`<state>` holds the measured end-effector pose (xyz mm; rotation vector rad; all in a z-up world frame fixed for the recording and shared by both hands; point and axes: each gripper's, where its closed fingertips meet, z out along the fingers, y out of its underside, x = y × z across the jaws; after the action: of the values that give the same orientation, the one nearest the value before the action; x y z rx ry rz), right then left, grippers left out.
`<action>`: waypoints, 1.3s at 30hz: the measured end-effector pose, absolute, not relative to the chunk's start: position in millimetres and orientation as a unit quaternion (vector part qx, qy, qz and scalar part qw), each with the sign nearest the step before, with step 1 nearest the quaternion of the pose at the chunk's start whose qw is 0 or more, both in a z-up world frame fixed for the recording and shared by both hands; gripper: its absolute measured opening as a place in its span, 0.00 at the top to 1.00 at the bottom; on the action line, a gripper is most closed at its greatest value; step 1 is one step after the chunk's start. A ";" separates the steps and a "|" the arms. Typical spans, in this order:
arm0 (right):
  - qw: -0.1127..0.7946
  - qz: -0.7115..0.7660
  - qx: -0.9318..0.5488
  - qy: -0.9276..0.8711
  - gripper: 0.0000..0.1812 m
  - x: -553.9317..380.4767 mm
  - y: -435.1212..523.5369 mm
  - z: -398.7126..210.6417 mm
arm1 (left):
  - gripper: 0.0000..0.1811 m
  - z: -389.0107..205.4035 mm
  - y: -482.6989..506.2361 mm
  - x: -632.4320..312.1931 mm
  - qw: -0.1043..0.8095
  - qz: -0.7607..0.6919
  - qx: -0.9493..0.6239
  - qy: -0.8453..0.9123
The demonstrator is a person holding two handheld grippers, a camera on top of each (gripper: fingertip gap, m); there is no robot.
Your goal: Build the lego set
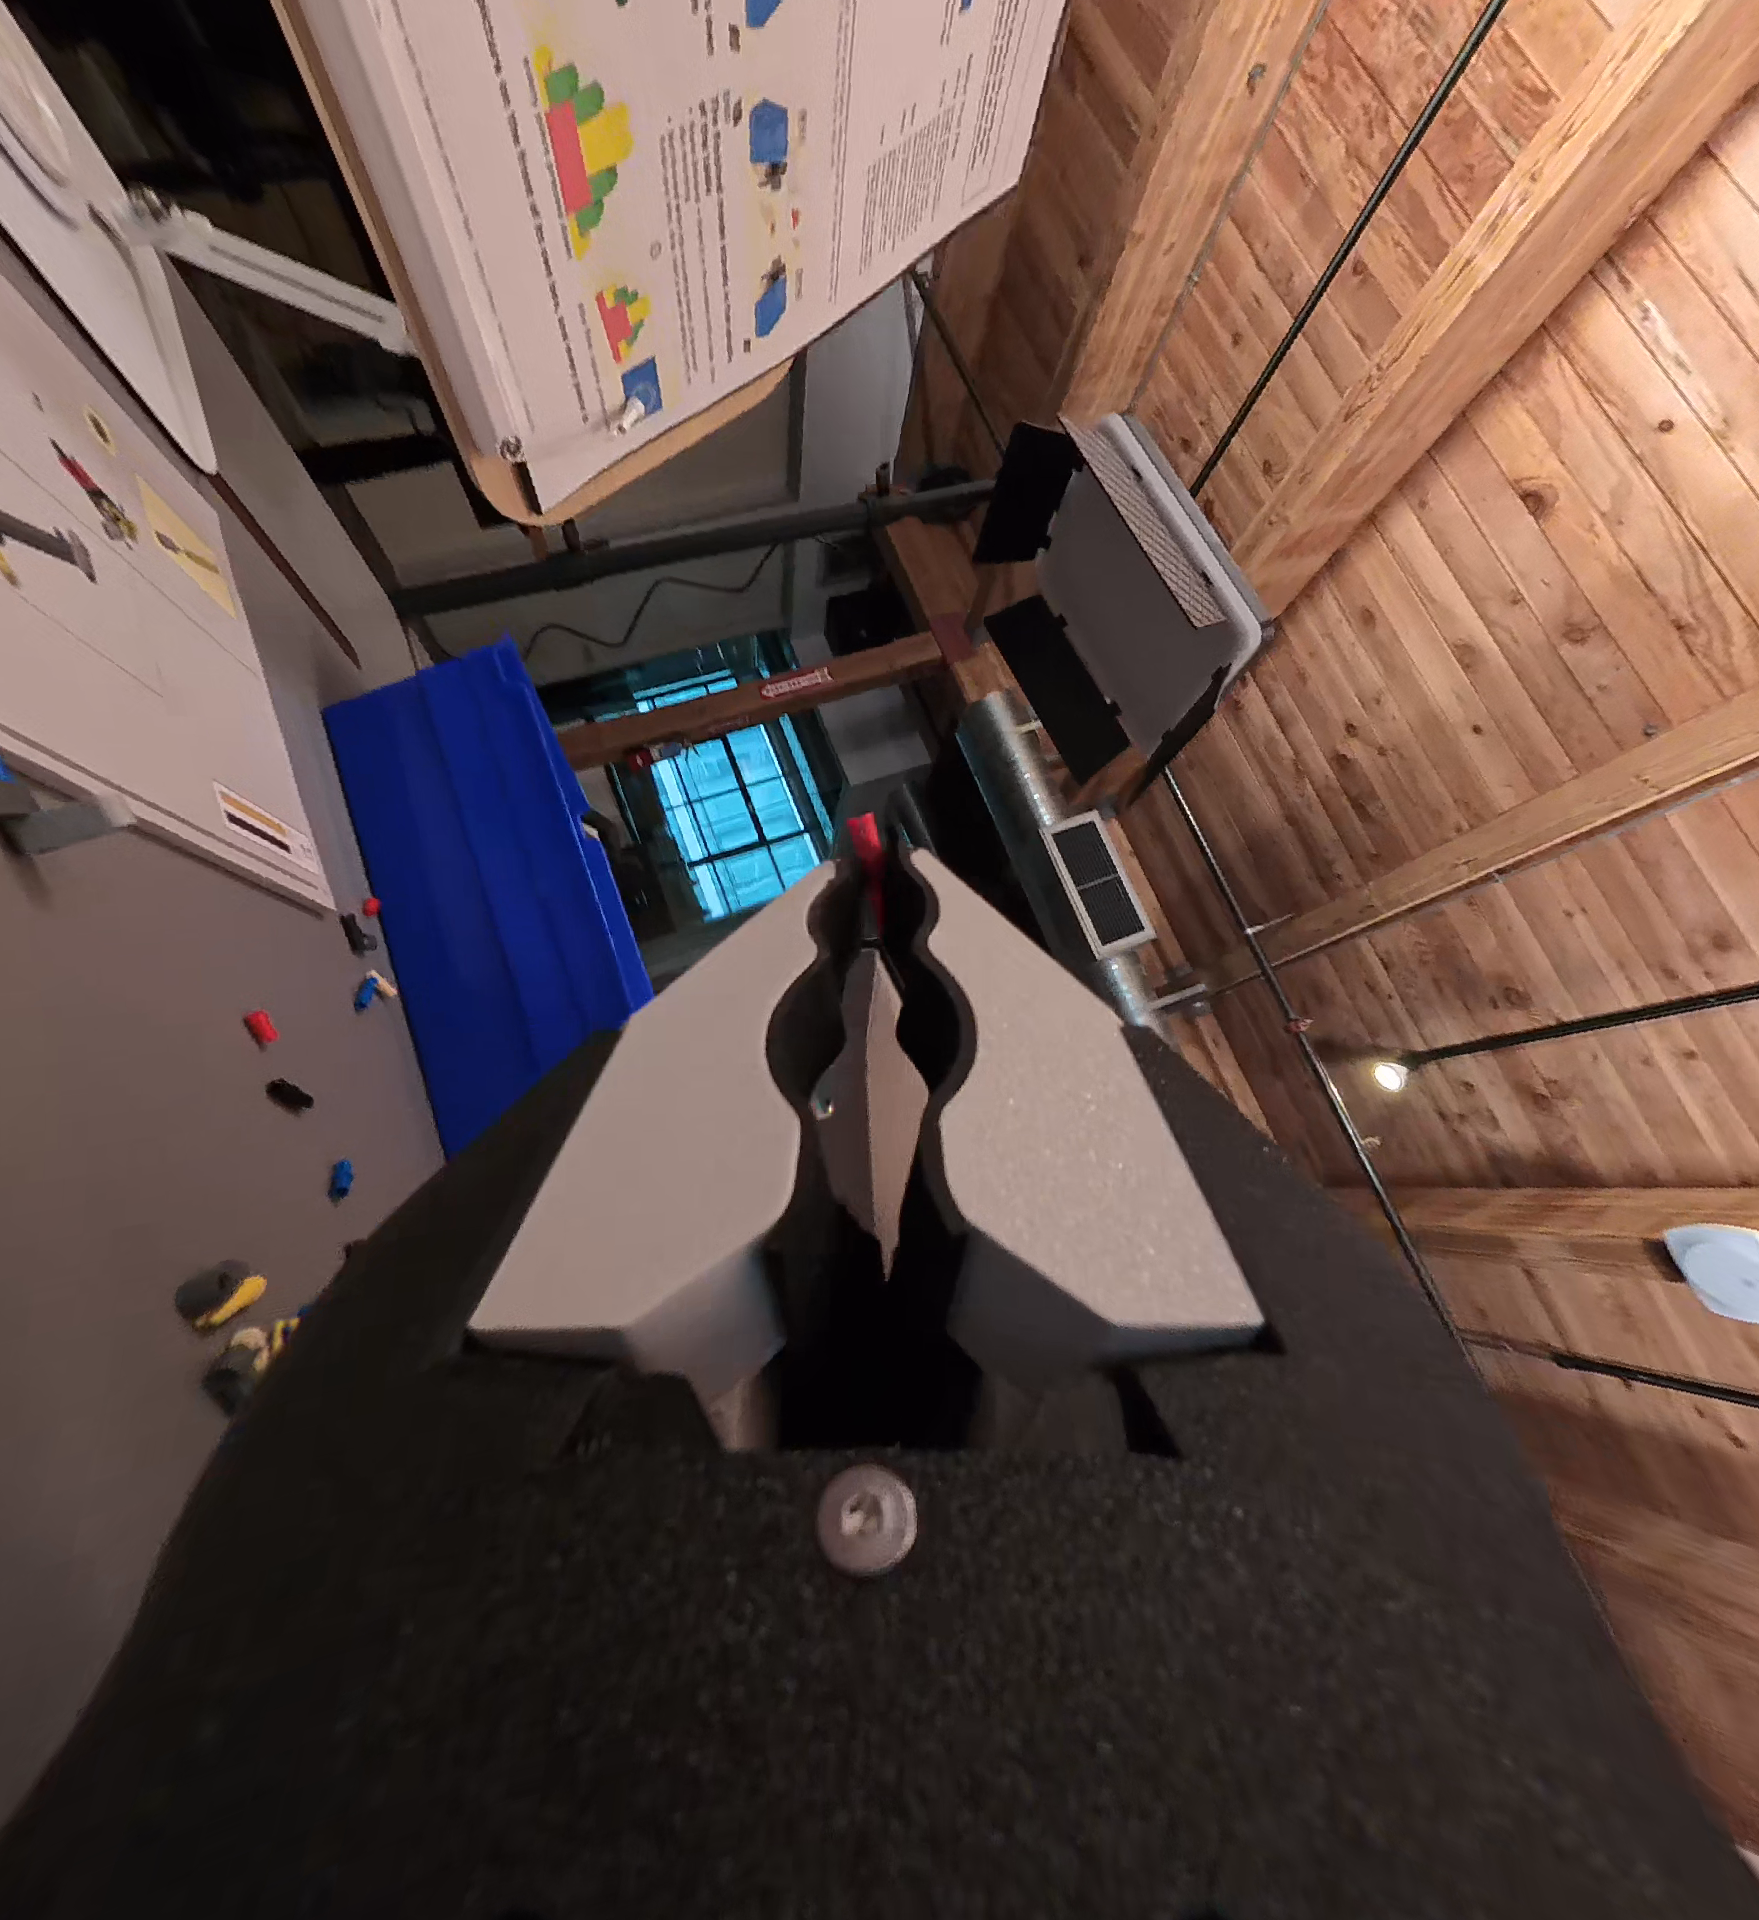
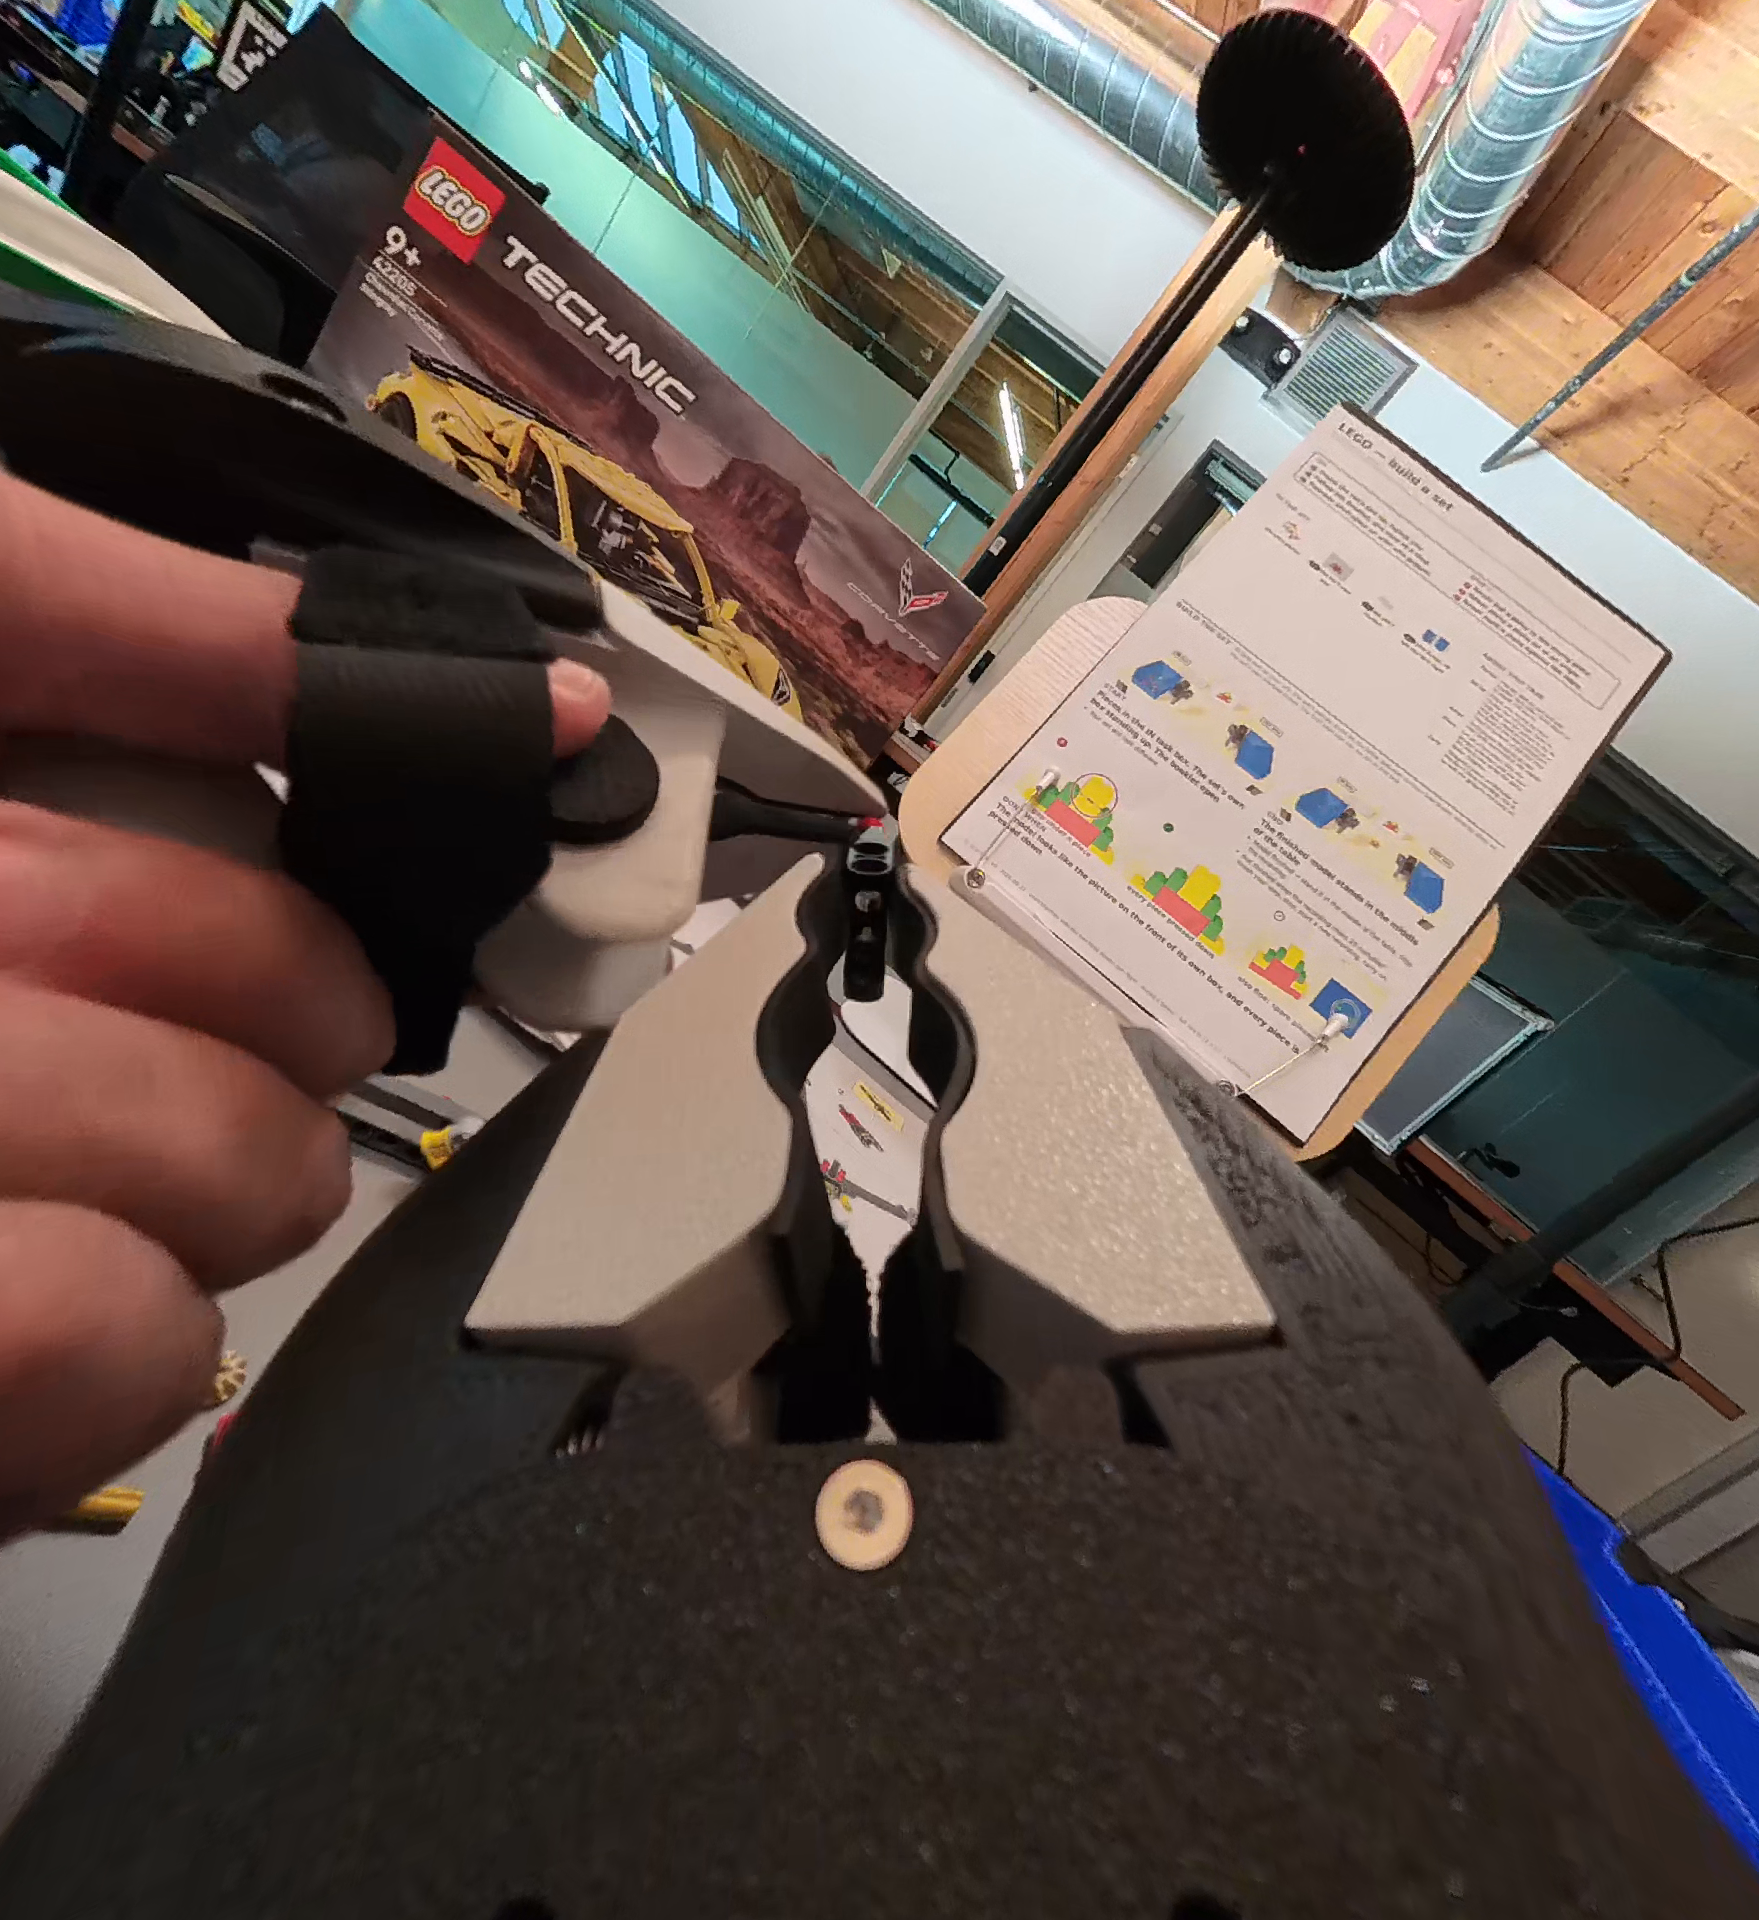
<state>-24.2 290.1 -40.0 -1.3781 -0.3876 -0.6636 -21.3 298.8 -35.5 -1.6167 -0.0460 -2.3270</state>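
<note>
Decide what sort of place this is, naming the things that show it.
Probably a workshop or lab in a converted loft: plank ceiling, exposed metal duct, and a worktable with an instruction board.

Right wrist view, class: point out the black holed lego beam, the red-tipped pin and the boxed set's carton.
black holed lego beam (image 2: 867, 914): right wrist view, its middle holes.
red-tipped pin (image 2: 821, 825): right wrist view, its shaft.
carton (image 2: 646, 457): right wrist view, its printed front.

The left gripper (image 1: 873, 868) is seen with its fingers drawn nearly together, only a thin gap left at the tips. The right gripper (image 2: 867, 883) is likewise closed to a narrow gap. In the right wrist view a hand (image 2: 116, 935) in a fingerless black glove is seen at 9 o'clock, wrapped round the left gripper, whose tips are brought against those of the right.
</note>
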 end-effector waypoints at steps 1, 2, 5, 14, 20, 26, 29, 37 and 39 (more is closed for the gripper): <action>0.707 -0.298 -0.619 -0.167 0.97 -23.4 289.8 -38.1 | 0.99 -33.9 298.5 -21.3 0.167 -0.810 -0.562 -0.018; 0.707 -0.302 -0.619 -0.159 0.97 -20.5 289.6 -36.8 | 0.99 -33.1 298.1 -20.6 0.179 -0.807 -0.562 -0.021; 0.710 -0.279 -0.628 -0.153 0.96 -15.6 289.2 -39.4 | 0.99 -34.3 296.6 -15.9 0.184 -0.809 -0.557 -0.022; 0.707 -0.244 -0.643 -0.163 0.96 -17.9 289.9 -48.9 | 0.99 -42.9 295.1 -13.6 0.175 -0.794 -0.579 0.066; 0.700 -0.244 -0.648 -0.173 0.96 -21.4 292.3 -54.6 | 0.99 -48.3 296.7 -17.0 0.149 -0.786 -0.595 0.079; 0.695 -0.255 -0.649 -0.178 0.96 -22.4 295.5 -56.1 | 0.99 -50.2 300.3 -22.3 0.165 -0.773 -0.610 0.047; 0.692 -0.233 -0.658 -0.185 0.96 -23.1 296.5 -61.4 | 0.99 -54.5 300.4 -21.2 0.151 -0.771 -0.615 0.065; 0.696 -0.207 -0.664 -0.180 0.97 -24.0 298.4 -64.0 | 0.99 -57.7 301.7 -21.7 0.135 -0.759 -0.629 0.099; 0.709 -0.168 -0.664 -0.168 0.96 -24.9 297.4 -61.4 | 0.99 -54.7 301.2 -22.3 0.139 -0.762 -0.623 0.114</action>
<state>-24.9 297.4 -61.4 -1.4743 -0.3726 -0.3733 -22.3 301.2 -54.7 -1.8004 0.3295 -2.2021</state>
